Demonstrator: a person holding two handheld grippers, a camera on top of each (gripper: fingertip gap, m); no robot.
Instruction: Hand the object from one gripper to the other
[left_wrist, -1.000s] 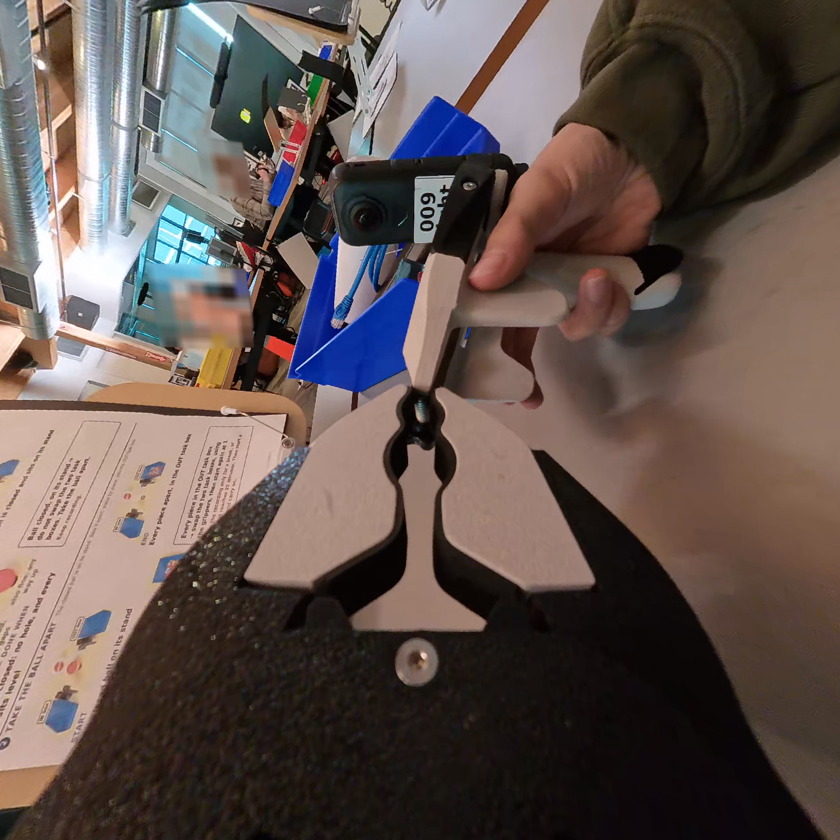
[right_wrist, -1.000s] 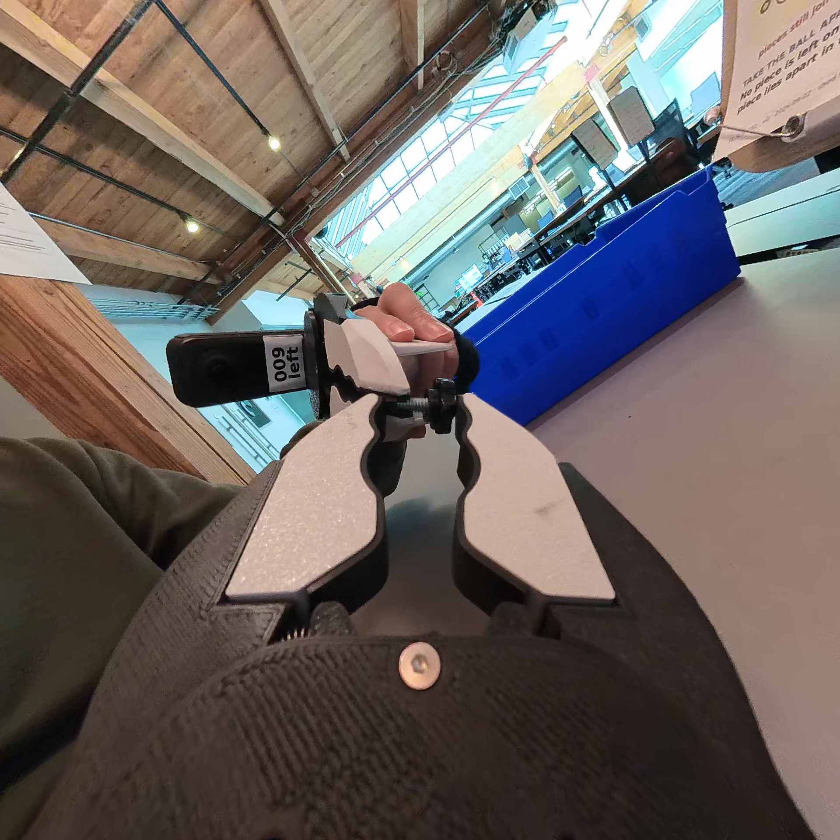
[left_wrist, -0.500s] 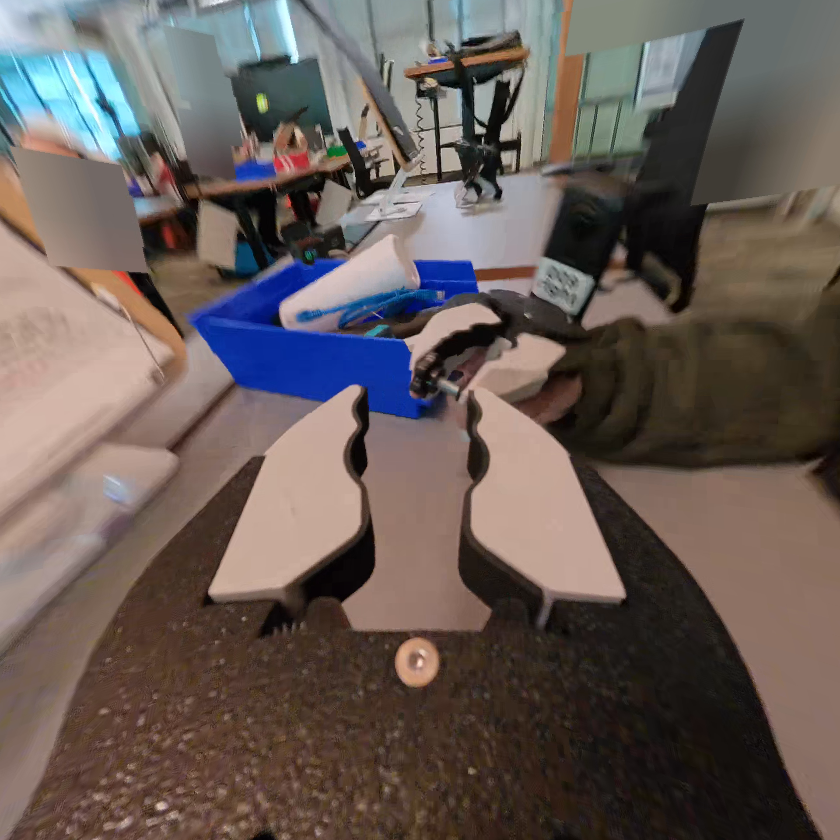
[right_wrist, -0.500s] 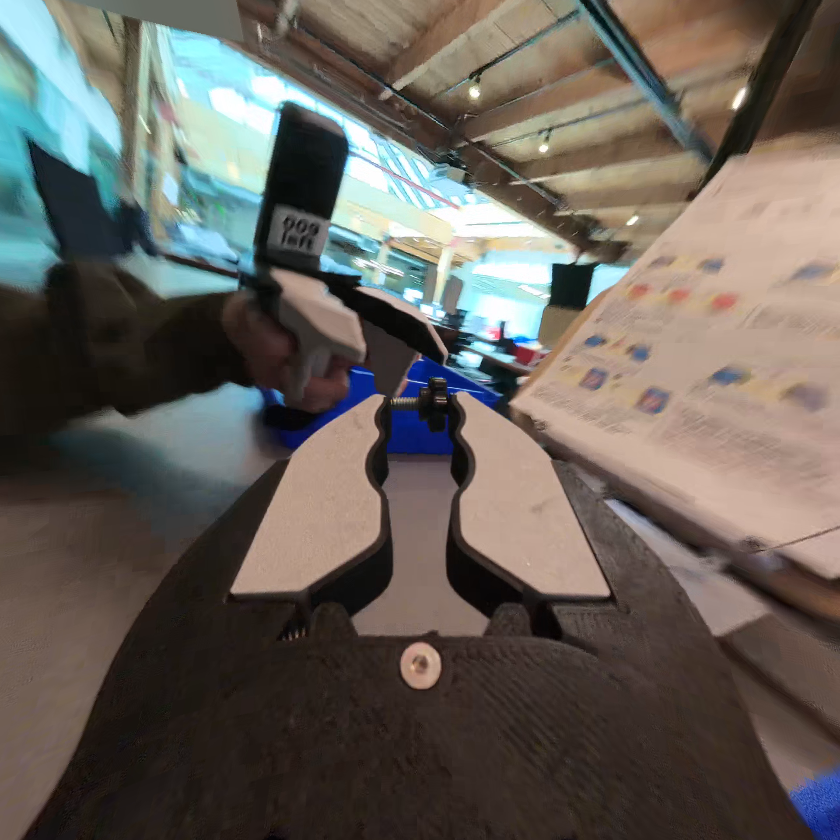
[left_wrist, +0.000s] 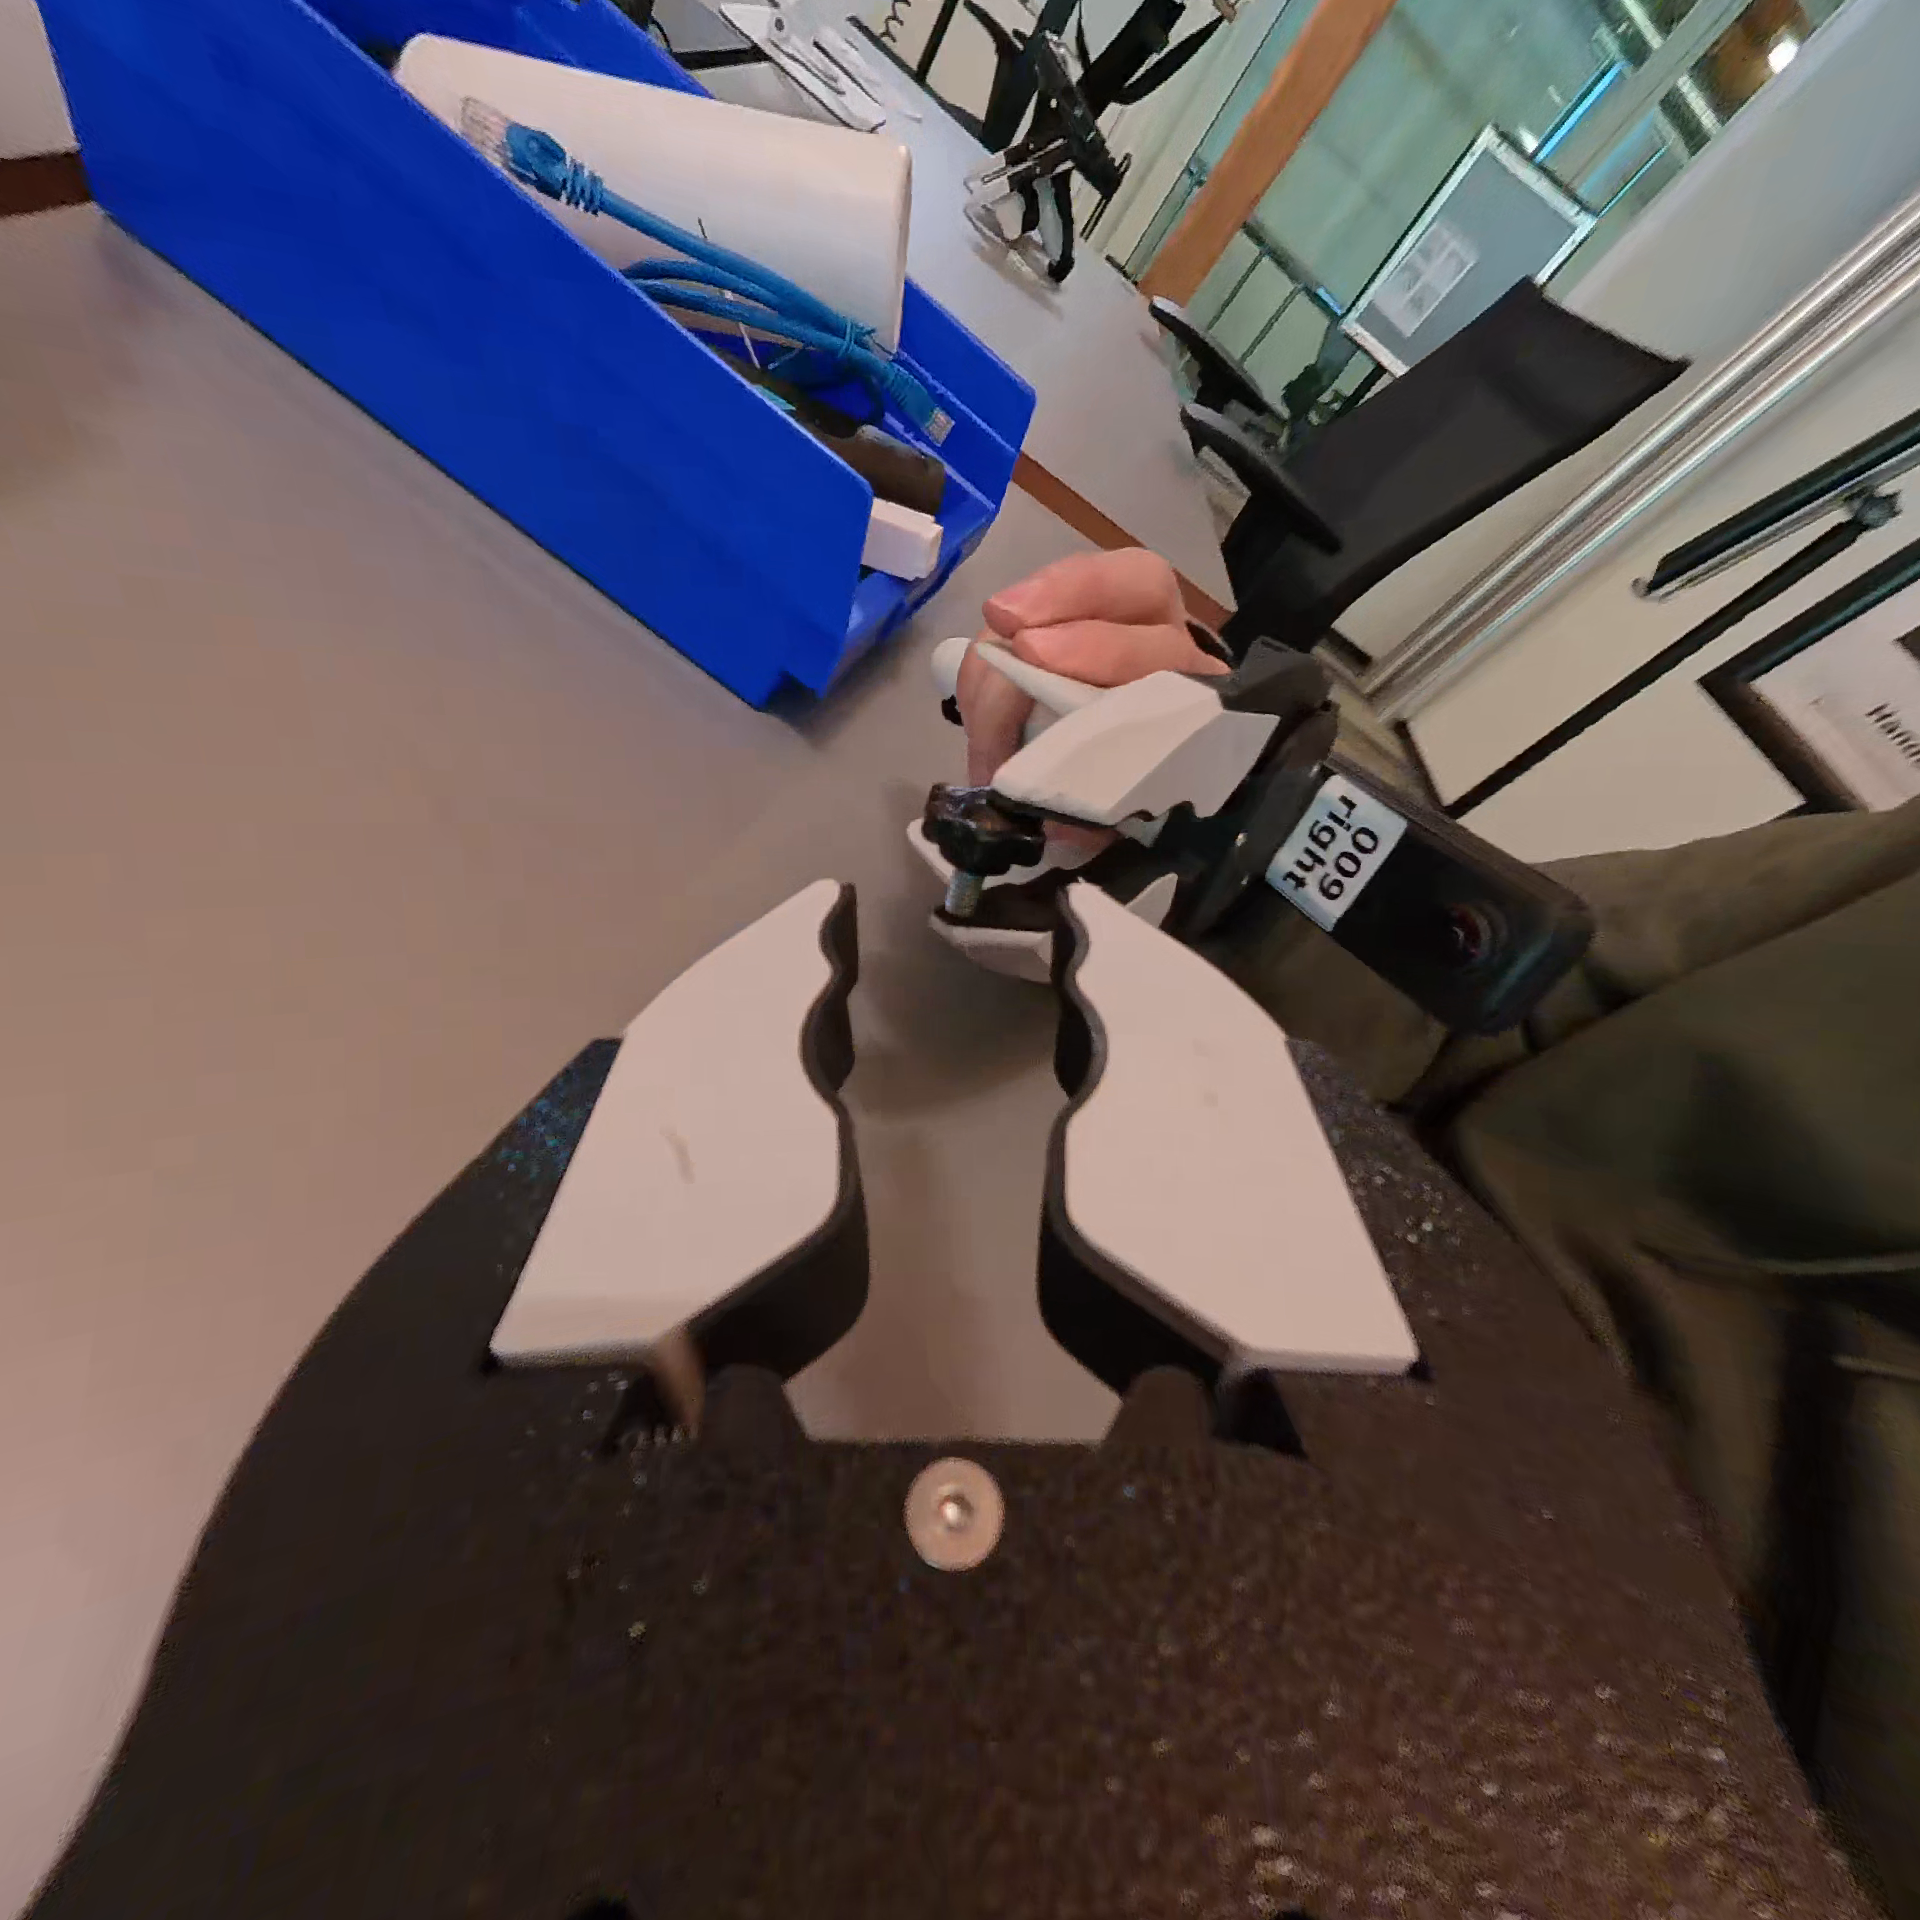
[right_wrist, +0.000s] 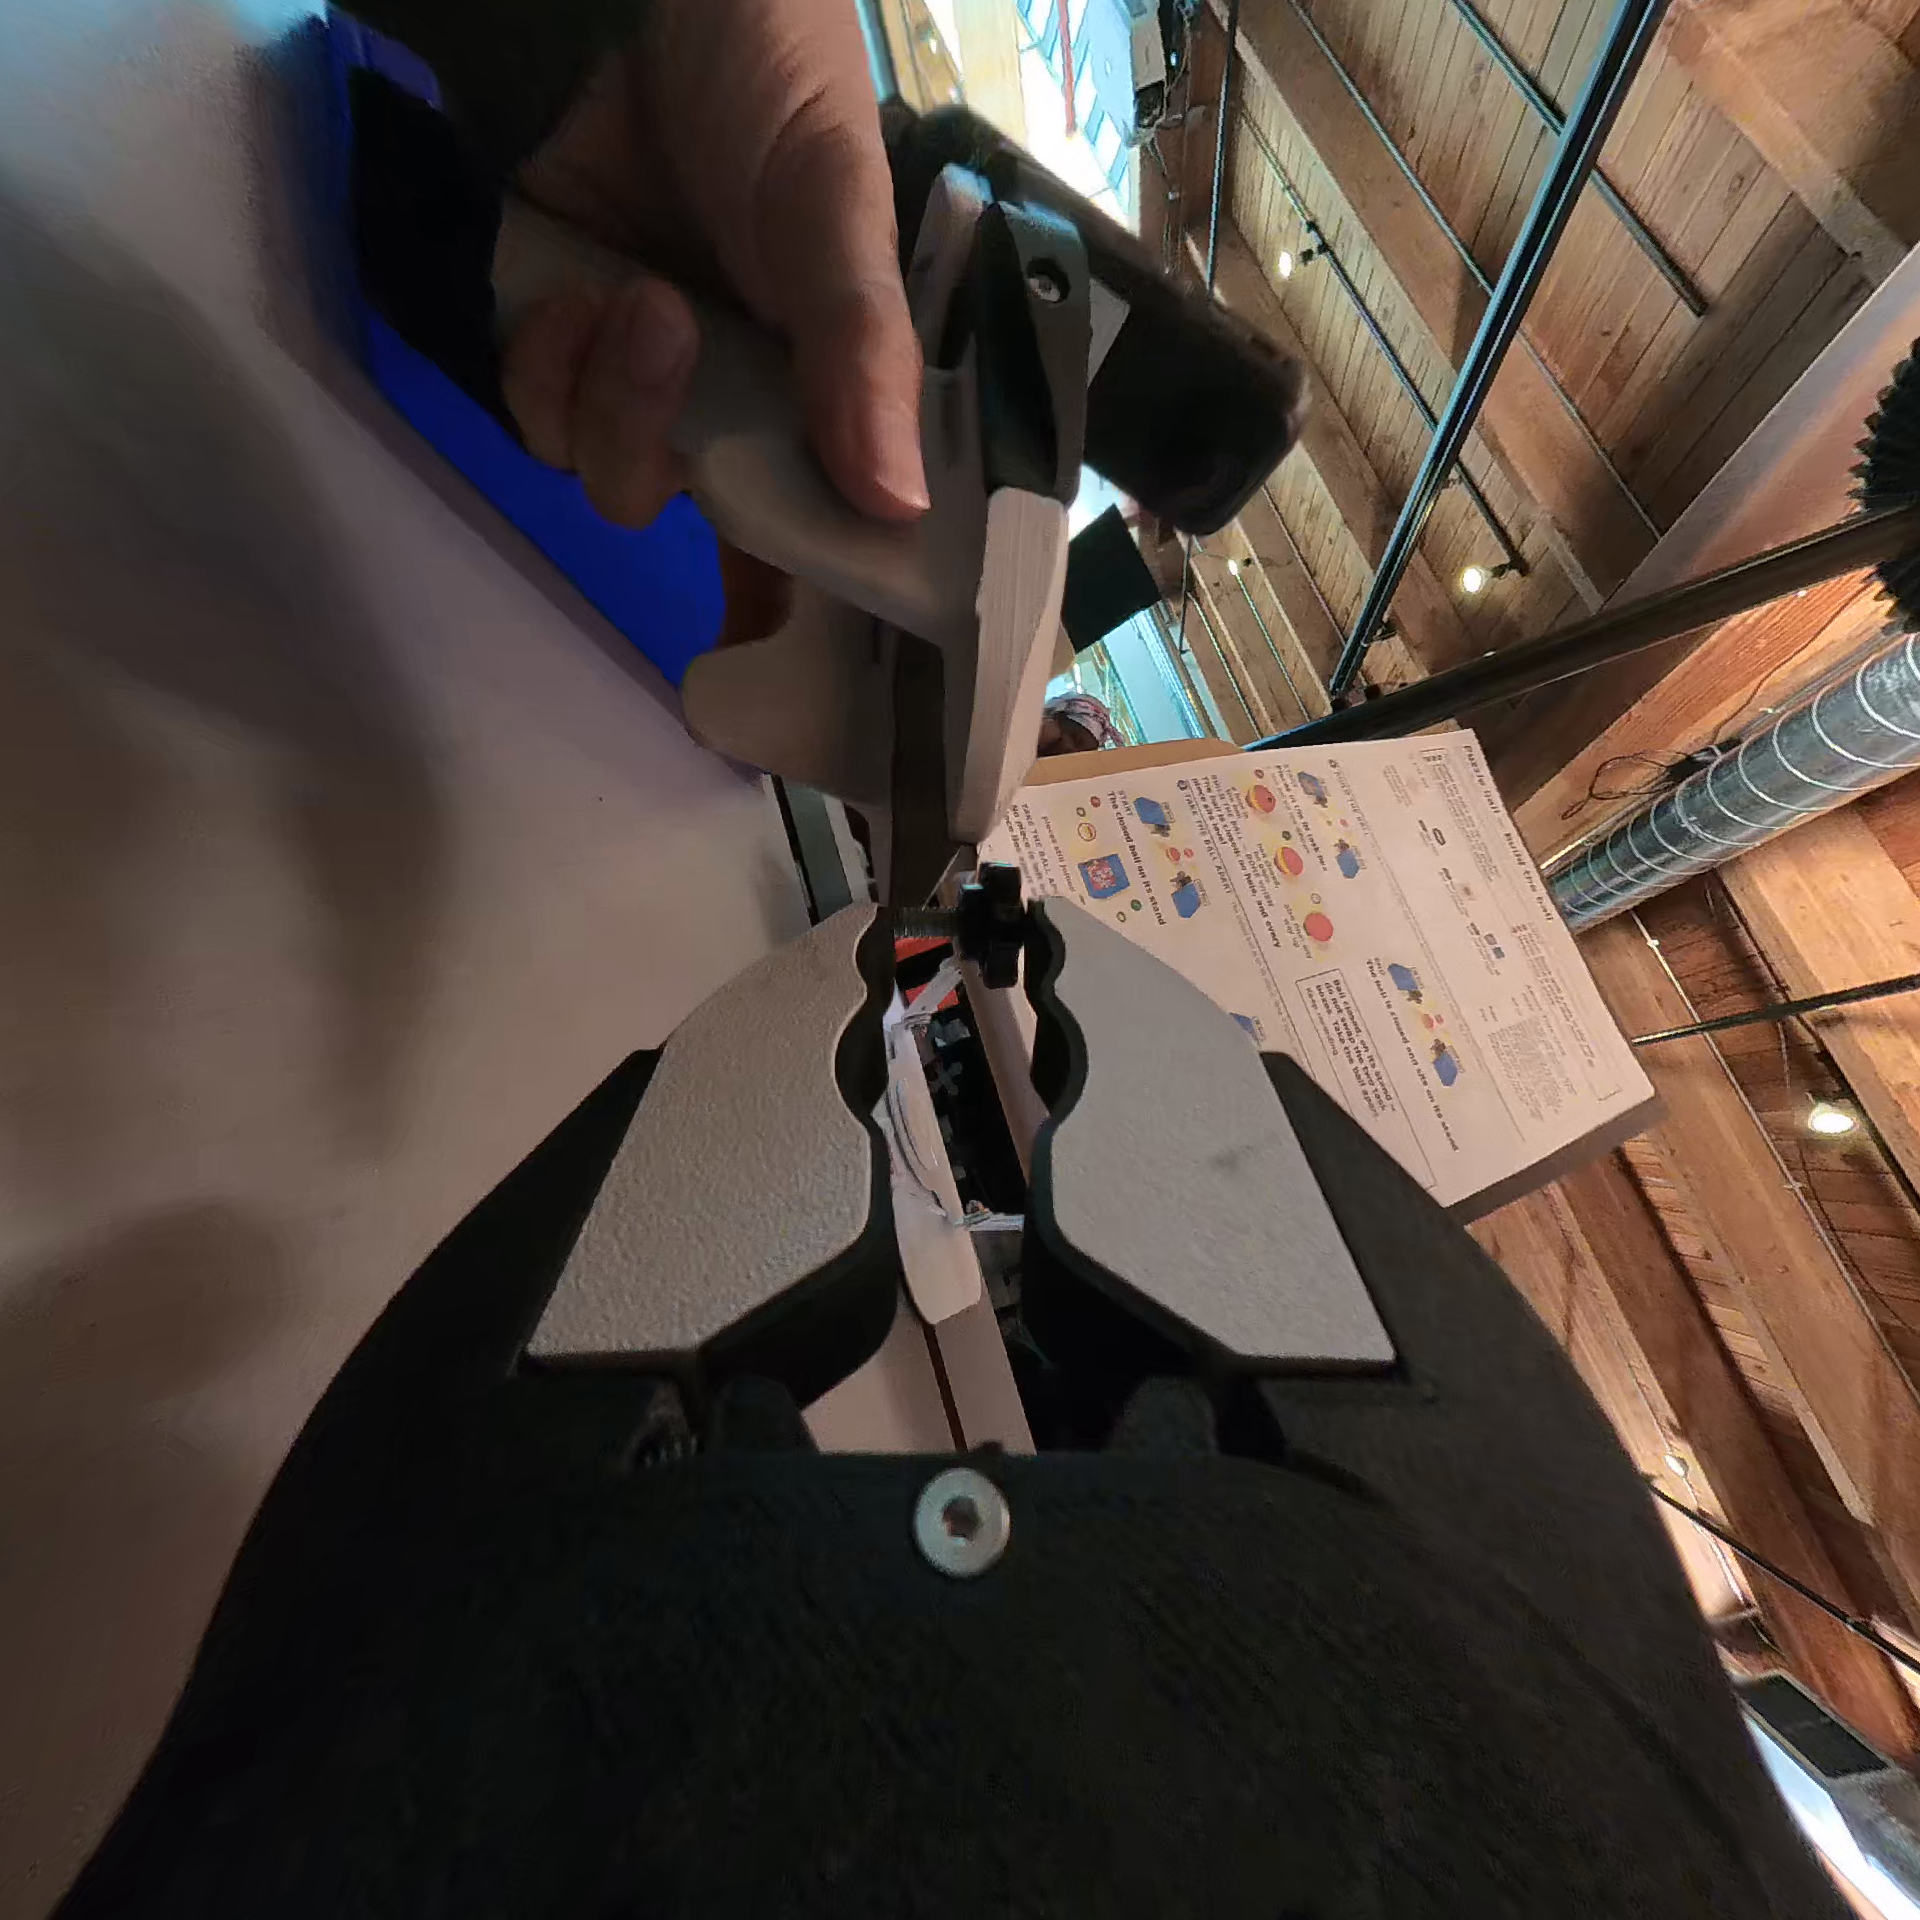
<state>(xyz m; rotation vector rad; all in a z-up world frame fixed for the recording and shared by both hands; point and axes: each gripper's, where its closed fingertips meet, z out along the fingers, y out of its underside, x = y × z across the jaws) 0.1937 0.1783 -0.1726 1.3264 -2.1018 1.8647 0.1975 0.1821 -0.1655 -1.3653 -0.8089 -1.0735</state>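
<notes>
Black knob screw (right_wrist: 987, 927), threaded shank showing, sits pinched between the tips of the right tool (right_wrist: 961, 930), at mid-frame of the right wrist view. The left tool (left_wrist: 951, 914) stands spread, empty, its tips just beside the screw in the left wrist view, likely placed for a pass. Beyond lie the grey desk (left_wrist: 312, 831), then a blue bin (left_wrist: 499, 343) of cables at upper left, and an office behind.
</notes>
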